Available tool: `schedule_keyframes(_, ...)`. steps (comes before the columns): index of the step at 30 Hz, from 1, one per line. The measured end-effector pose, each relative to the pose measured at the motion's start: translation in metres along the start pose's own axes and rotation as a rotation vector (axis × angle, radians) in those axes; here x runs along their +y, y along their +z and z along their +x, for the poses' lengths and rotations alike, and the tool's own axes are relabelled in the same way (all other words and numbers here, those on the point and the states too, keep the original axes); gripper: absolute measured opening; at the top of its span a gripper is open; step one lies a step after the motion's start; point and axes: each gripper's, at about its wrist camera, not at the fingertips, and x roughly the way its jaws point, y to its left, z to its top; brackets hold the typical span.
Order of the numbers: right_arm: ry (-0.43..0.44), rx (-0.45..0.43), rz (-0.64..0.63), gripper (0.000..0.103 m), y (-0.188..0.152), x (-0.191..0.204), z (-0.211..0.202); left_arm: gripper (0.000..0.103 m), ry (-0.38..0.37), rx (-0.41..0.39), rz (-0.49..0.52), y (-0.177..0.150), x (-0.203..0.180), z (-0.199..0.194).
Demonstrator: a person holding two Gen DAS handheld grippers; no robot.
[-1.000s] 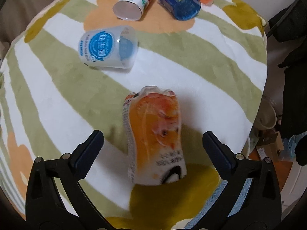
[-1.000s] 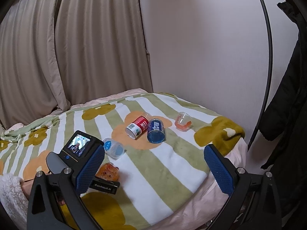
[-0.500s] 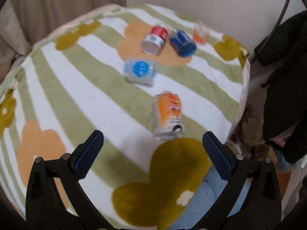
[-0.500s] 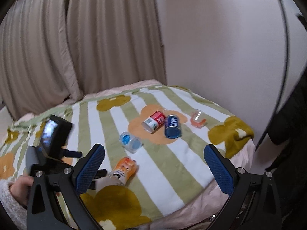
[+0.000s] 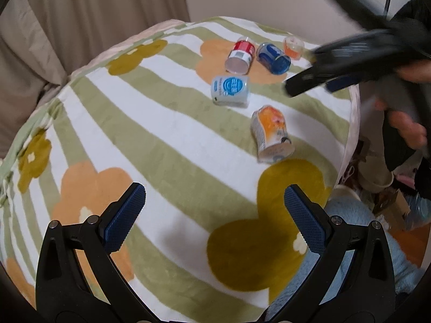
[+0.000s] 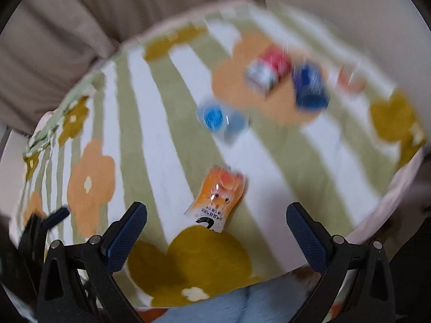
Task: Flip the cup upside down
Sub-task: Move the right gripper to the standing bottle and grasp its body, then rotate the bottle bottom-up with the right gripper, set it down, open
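Several cups lie on their sides on a flowered, striped blanket (image 5: 167, 140). An orange cup (image 5: 270, 132) lies nearest; it also shows in the right wrist view (image 6: 218, 199), just beyond my right gripper. Farther off lie a white cup with a blue label (image 5: 230, 91), a red cup (image 5: 241, 53), a blue cup (image 5: 273, 58) and a small clear orange cup (image 5: 293, 47). My left gripper (image 5: 212, 218) is open and empty, well back from the cups. My right gripper (image 6: 216, 235) is open and empty; it shows blurred in the left wrist view (image 5: 344, 62).
Beige curtains (image 5: 80, 13) hang behind the bed. The blanket's right edge (image 5: 353, 123) drops to cluttered floor with boxes (image 5: 396, 207). A light blue fabric (image 5: 350, 228) lies at the near edge. A dark coat (image 5: 414, 13) hangs at the right.
My left gripper has pulled back and up, so the orange cup is farther away. My right gripper has swung down toward the orange cup and its view is blurred.
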Motion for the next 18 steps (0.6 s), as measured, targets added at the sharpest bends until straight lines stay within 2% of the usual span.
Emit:
schedule_keyframes(3,0.019,0.143,0.141,0.102,0.010,-0.017,0.048,0.102,-0.015,0.002,0.011,-0.006,0.002,0.001)
schedule_keyframes(6,0.039,0.225,0.226,0.089,0.014,-0.027,0.084,0.102,-0.022,0.001,0.012,-0.009,0.005,0.002)
schedule_keyframes(10,0.014,0.261,0.238,0.086,0.017,-0.025,0.102,0.102,-0.040,0.004,0.001,-0.010,0.009,0.005)
schedule_keyframes(12,0.026,0.270,0.244,0.076,0.017,-0.024,0.106,0.102,-0.045,0.007,0.000,-0.010,0.010,0.007)
schedule_keyframes(16,0.016,0.285,0.239,0.072,0.019,-0.024,0.113,0.102,-0.046,0.018,0.004,-0.011,0.009,0.012)
schedule_keyframes(18,0.021,0.283,0.235,0.057,0.020,-0.024,0.114,0.102,-0.046,0.020,0.004,-0.011,0.009,0.013)
